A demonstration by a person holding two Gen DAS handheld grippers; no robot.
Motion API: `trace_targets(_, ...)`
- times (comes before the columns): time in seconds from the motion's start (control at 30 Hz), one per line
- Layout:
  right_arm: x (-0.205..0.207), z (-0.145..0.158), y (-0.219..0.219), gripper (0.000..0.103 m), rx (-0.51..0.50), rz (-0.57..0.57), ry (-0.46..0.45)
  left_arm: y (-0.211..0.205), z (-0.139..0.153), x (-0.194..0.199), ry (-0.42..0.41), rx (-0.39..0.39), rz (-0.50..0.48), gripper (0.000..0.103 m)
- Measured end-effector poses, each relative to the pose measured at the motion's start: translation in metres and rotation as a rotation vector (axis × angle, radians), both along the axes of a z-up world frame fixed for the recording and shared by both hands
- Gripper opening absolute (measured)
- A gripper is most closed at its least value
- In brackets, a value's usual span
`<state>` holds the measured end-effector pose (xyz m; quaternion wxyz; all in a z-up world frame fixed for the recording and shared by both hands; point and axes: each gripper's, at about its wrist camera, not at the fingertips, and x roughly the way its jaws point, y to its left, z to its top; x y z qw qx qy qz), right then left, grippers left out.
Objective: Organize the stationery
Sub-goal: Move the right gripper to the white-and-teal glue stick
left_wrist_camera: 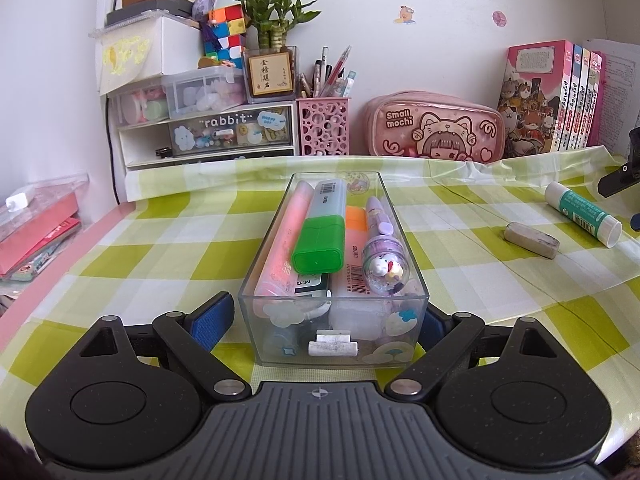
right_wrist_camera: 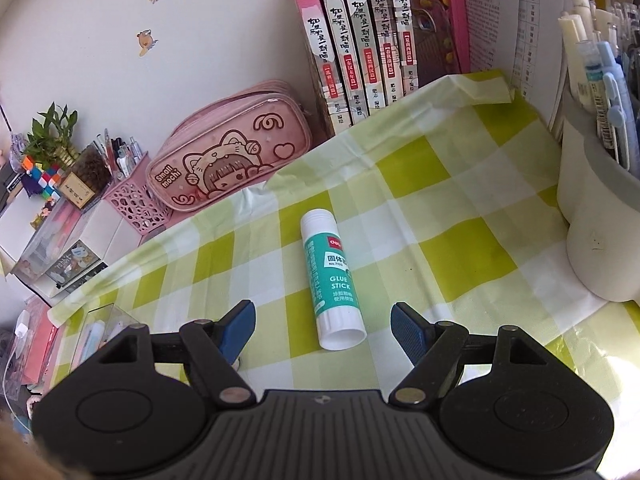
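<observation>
Left wrist view: the left gripper (left_wrist_camera: 326, 316) has its jaws spread either side of the near end of a clear box (left_wrist_camera: 334, 332) of highlighters; whether the pads press it I cannot tell. At two o'clock lie an eraser (left_wrist_camera: 531, 240) and glue stick (left_wrist_camera: 582, 213). Right wrist view: the right gripper (right_wrist_camera: 323, 330) has its jaws spread, the glue stick at twelve o'clock between its pads, untouched.

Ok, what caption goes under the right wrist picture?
Open right gripper lined up over a glue stick lying on the checked tablecloth.

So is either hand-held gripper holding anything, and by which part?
Right hand-held gripper holds nothing, open astride the glue stick. Left hand-held gripper straddles the clear box at its near end; grip cannot be told.
</observation>
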<state>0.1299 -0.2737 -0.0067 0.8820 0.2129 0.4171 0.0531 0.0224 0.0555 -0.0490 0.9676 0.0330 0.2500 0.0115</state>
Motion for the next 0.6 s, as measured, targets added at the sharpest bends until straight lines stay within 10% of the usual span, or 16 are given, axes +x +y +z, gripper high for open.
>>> trace_targets(0.37, 0.009, -0.02, 0.013, 0.028, -0.067, 0.005, 0.005, 0.0, 0.0, 0.0, 0.0, -0.003, -0.001, 0.088)
trace_targets(0.6, 0.008, -0.017, 0.018, 0.027, -0.026, 0.047, 0.038, 0.0, 0.0, 0.0, 0.0, -0.003, -0.002, 0.088)
